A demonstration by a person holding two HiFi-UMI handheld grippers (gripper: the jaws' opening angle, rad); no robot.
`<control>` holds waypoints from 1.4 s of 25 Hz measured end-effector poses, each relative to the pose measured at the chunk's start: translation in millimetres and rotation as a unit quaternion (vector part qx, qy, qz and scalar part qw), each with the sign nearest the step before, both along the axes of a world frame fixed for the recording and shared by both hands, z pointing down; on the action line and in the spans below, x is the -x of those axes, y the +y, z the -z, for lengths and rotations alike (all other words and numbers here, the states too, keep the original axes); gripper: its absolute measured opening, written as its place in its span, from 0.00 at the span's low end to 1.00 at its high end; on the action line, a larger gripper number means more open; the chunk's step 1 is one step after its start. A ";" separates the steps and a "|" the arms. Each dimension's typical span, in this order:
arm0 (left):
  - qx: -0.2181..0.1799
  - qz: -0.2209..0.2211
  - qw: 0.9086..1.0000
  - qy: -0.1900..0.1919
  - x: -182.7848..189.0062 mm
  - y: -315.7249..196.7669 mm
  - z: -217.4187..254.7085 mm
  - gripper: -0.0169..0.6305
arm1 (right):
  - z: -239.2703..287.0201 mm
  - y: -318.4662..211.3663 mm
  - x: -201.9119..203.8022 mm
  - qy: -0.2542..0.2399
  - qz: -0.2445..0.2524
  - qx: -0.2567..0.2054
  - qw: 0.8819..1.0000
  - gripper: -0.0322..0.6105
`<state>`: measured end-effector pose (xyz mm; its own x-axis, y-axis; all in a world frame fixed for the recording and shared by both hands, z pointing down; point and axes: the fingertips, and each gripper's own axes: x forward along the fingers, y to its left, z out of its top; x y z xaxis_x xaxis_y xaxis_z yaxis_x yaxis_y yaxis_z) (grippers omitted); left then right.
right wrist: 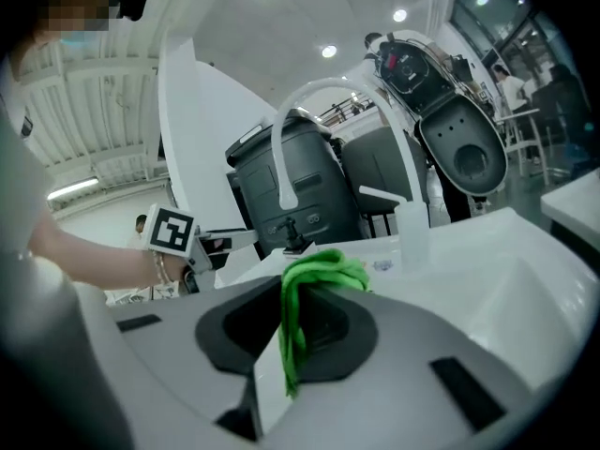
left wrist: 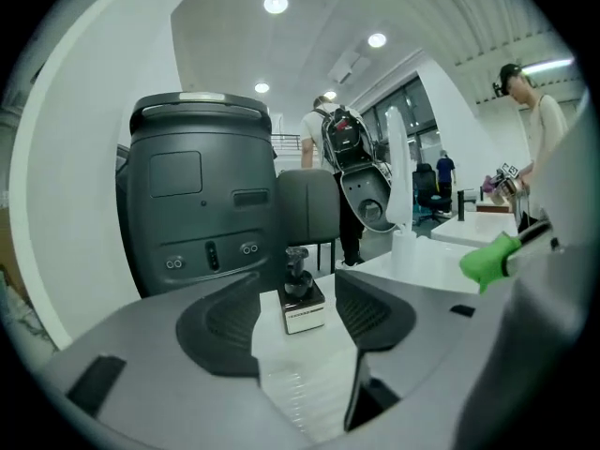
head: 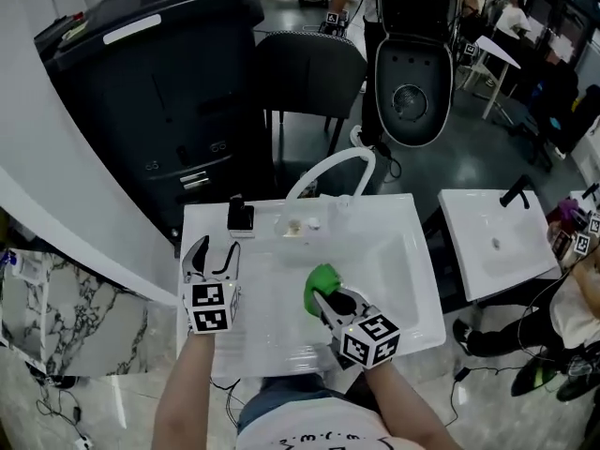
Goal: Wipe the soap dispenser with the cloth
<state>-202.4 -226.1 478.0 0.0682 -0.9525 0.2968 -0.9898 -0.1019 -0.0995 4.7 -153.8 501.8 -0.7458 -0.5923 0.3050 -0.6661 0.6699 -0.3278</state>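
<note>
right gripper (head: 325, 300) clenched on green cloth (head: 322, 282), above sink basin (head: 394, 251). left gripper (head: 212, 256) jaws apart, nothing between. soap dispenser (head: 241, 217) upright at sink's back left corner, just ahead of left jaws, not touched. cloth apart from dispenser; judging by this, wipe contact still to make.

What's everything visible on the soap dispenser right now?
The soap dispenser is a small, square-sided dark bottle with a black pump head and a pale label on the face toward the left gripper; its print is too small to read. It stands upright at the back left corner of the white sink top. Only the sink top touches it: the left gripper sits just short of it, jaws apart, and the green cloth is well clear.
</note>
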 end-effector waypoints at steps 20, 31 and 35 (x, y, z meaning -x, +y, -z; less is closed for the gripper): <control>-0.155 0.038 0.987 -0.012 -42.5 121.1 105.0 0.05 | 124.9 16.3 -10.9 0.050 0.050 -0.228 0.971 0.12; -0.188 0.005 0.982 -0.035 -33.7 122.1 142.7 0.05 | 160.1 16.9 -3.8 0.032 0.001 -0.256 0.966 0.12; -0.192 -0.002 0.981 -0.031 -23.1 125.3 150.4 0.05 | 165.1 22.6 1.6 0.037 -0.010 -0.260 0.965 0.12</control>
